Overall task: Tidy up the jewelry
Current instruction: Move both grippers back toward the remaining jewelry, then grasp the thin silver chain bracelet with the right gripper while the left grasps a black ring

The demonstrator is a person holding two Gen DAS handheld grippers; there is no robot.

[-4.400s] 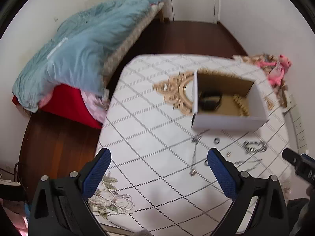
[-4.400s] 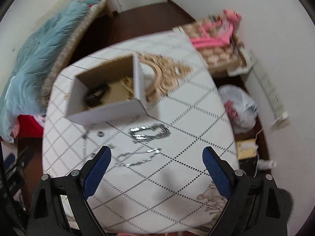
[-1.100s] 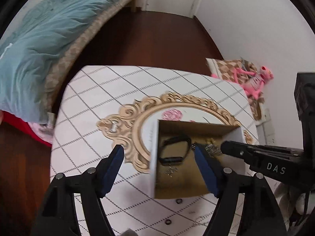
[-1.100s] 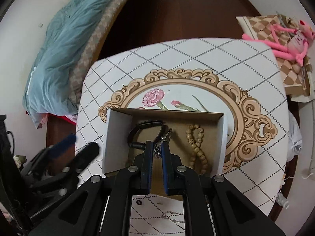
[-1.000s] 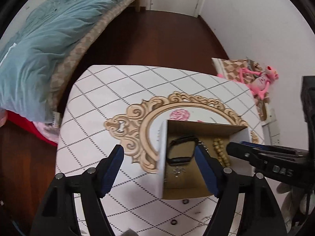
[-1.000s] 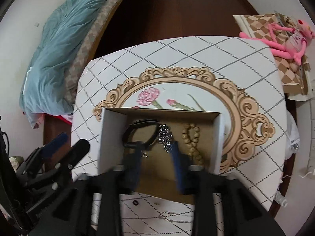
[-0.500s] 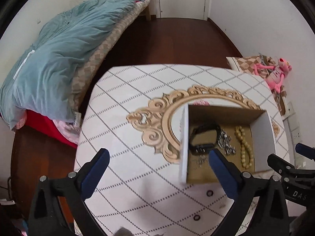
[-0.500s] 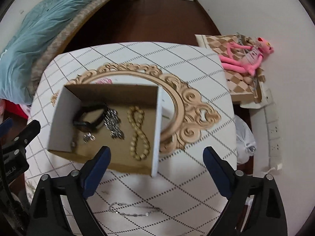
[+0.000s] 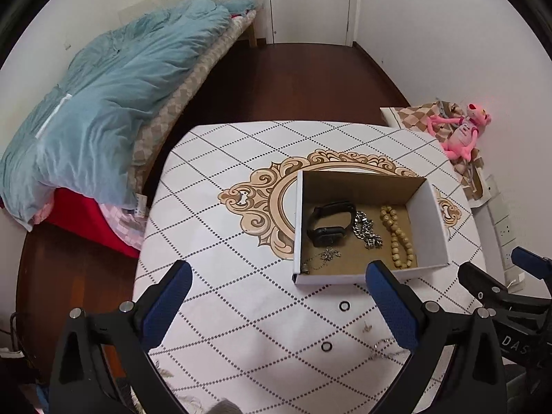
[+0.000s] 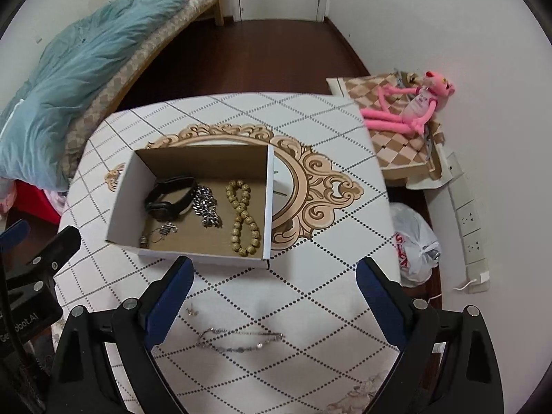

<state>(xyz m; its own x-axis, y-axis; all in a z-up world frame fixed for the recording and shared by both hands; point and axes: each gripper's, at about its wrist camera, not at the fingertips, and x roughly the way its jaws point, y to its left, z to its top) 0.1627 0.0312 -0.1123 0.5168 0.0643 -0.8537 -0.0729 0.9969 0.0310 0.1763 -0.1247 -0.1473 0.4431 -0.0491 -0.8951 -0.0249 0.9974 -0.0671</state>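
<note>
- Jewelry box (image 10: 193, 248) holds watch (image 10: 170, 198), steel chain (image 10: 207, 207), beads (image 10: 243, 217).
- Your left gripper (image 9: 276, 305): wide open, empty.
- Your right gripper (image 10: 272, 298): wide open, empty, above thin bracelet (image 10: 241, 341).

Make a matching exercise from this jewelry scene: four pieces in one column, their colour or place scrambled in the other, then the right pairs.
Things:
1. watch
2. bead string
3. chunky chain
4. thin bracelet

Descriptions:
A. on the tablecloth, outside the box
B. tan, by the box's right wall
C. black, in the box's left half
D. silver, between the watch and the beads

Pairs: 1-C, 2-B, 3-D, 4-A
</note>
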